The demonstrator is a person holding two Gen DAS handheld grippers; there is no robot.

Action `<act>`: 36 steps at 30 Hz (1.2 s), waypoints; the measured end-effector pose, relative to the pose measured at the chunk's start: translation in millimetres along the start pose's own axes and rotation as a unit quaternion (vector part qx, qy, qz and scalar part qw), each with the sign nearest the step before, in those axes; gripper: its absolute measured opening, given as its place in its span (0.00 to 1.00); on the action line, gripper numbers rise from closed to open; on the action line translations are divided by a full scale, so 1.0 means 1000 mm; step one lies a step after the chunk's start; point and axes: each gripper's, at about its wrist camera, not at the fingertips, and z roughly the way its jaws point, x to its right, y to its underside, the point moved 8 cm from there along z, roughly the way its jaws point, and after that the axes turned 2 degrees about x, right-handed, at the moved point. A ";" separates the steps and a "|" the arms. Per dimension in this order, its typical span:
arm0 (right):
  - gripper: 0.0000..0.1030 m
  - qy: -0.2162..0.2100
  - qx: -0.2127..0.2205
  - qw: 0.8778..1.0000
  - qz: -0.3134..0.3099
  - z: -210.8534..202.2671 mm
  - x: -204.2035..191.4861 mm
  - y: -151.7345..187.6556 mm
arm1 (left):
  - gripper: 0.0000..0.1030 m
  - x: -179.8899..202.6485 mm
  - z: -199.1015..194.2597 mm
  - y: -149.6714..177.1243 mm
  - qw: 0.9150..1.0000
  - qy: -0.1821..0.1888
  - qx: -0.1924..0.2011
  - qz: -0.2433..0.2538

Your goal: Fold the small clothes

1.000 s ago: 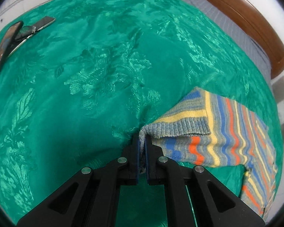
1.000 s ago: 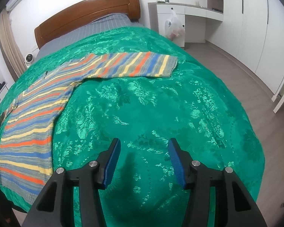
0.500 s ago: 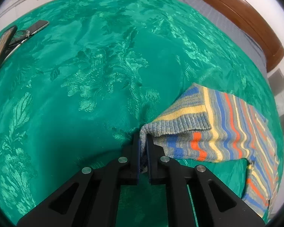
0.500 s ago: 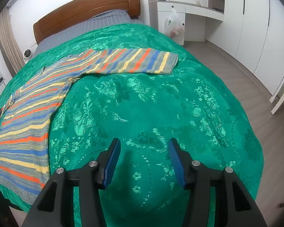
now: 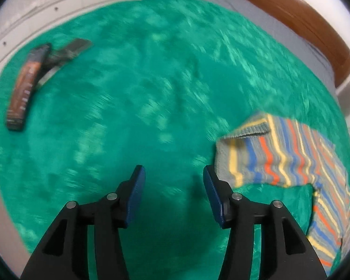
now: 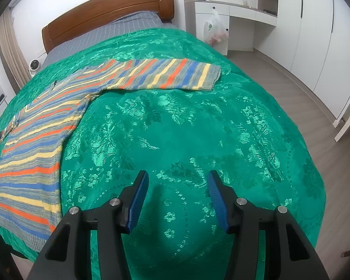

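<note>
Left gripper: black angular arms with silver pivot screws and blue ribbed pads; jaws spread wide, nothing between them, hovering over the bedspread. The view is motion-blurred.

Right gripper: same build; jaws likewise spread and empty, above bare bedspread near the foot of the bed.

Bedspread: emerald green, glossy, woven with raised floral and dotted patterns; covers most of the bed.

Sweater: knit, in orange, blue, yellow and grey stripes, with ribbed grey hem and cuffs. The body lies flat on the bedspread to the left in the right wrist view, one sleeve stretched out straight across the bed. In the left wrist view the other sleeve lies just right of the right-hand pad, its cuff end turned back on itself.

Dark flat objects: long and narrow, lying on the bedspread well apart from the sweater; kind unclear.

Grey checked sheet: beyond the bedspread.

Headboard: curved, polished brown wood.

White desk: a plastic bag hangs at its front.
</note>
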 end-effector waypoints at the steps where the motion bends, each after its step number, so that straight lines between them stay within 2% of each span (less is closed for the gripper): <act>1: 0.51 0.001 -0.001 1.000 -0.001 0.000 0.000 0.000 | 0.53 -0.004 -0.008 -0.006 1.000 0.005 0.012 -0.007; 5: 0.52 0.003 -0.009 1.000 -0.009 0.003 -0.003 0.001 | 0.65 0.009 -0.026 -0.022 0.998 0.039 0.038 -0.010; 7: 0.52 0.005 -0.011 1.000 -0.013 0.004 -0.005 0.001 | 0.71 0.041 -0.023 -0.020 0.997 0.062 0.026 0.023; 10: 0.52 0.006 -0.011 1.000 -0.016 0.004 -0.005 0.002 | 0.75 0.084 -0.007 -0.012 0.995 0.064 0.008 0.081; 12: 0.52 0.007 -0.011 1.000 -0.016 0.003 -0.005 0.002 | 0.75 0.101 0.014 -0.007 0.994 0.039 -0.005 0.106; 13: 0.52 0.007 -0.011 1.000 -0.015 0.003 -0.004 0.001 | 0.75 0.101 0.029 -0.006 0.994 0.018 -0.017 0.102; 17: 0.52 0.009 -0.009 1.000 -0.011 0.002 -0.002 0.001 | 0.75 0.054 0.057 -0.010 0.997 -0.053 -0.032 0.043; 19: 0.53 0.011 -0.008 1.000 -0.009 0.002 -0.001 0.000 | 0.75 0.033 0.050 -0.015 0.997 -0.064 -0.016 0.028; 22: 0.53 0.014 -0.011 1.000 -0.009 0.003 -0.001 -0.002 | 0.74 0.007 0.025 -0.016 0.995 -0.085 0.012 0.043; 24: 0.53 0.011 -0.004 1.000 -0.009 -0.001 -0.003 -0.007 | 0.75 -0.003 0.000 -0.008 0.996 -0.069 0.036 0.054; 26: 0.53 0.001 0.014 1.000 -0.006 -0.008 -0.008 -0.014 | 0.81 -0.003 -0.022 0.011 0.996 -0.033 0.052 0.067; 29: 0.64 -0.006 0.039 0.999 -0.015 -0.012 -0.022 -0.031 | 0.85 0.012 -0.034 0.044 0.995 0.006 0.056 0.085; 33: 0.72 -0.011 0.064 0.998 -0.024 0.007 -0.038 -0.055 | 0.86 0.059 -0.013 0.071 0.993 0.036 0.040 0.107; 35: 0.73 -0.007 0.065 0.998 -0.021 0.026 -0.040 -0.059 | 0.93 0.077 -0.003 0.077 0.992 0.033 0.048 0.108; 36: 0.73 -0.005 0.057 0.998 -0.018 0.040 -0.039 -0.058 | 1.00 0.082 0.000 0.077 0.993 0.029 0.051 0.105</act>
